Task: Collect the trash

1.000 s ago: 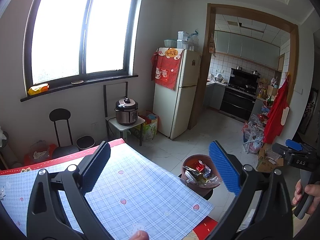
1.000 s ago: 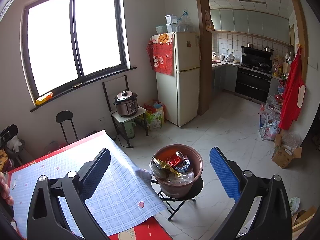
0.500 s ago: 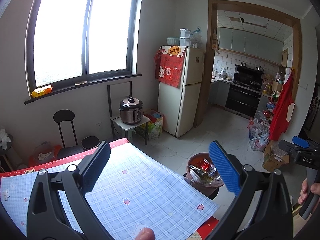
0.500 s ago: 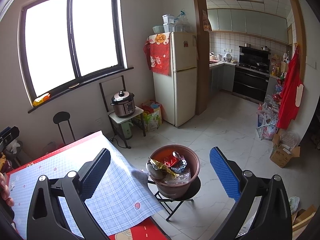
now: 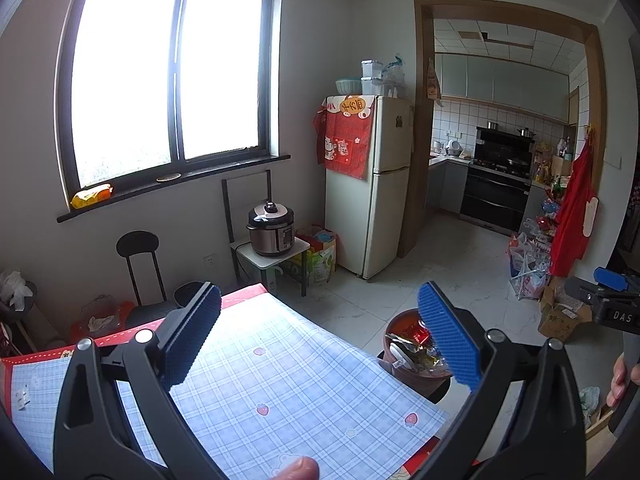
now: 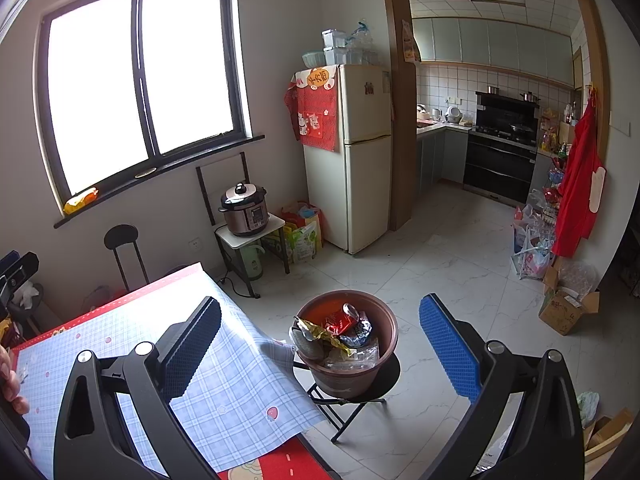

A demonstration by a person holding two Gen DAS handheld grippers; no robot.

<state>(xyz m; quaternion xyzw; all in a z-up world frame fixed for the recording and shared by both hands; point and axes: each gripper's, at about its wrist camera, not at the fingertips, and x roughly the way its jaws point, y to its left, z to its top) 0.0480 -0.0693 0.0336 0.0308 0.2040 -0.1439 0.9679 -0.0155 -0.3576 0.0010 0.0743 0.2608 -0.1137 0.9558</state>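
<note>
Left wrist view: left tongs [image 5: 318,338] spread wide and empty above the checked surface [image 5: 304,384]; the brown pot [image 5: 404,364] of trash, possibly wrappers, is half hidden. Right wrist view: right tongs [image 6: 320,338] likewise spread; crumpled wrappers [image 6: 340,330] fill the pot on its black stool [image 6: 352,394] beside the surface.

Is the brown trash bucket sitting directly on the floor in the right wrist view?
No, the brown trash bucket stands raised on a black folding stool, beside the corner of the plaid tablecloth.
</note>
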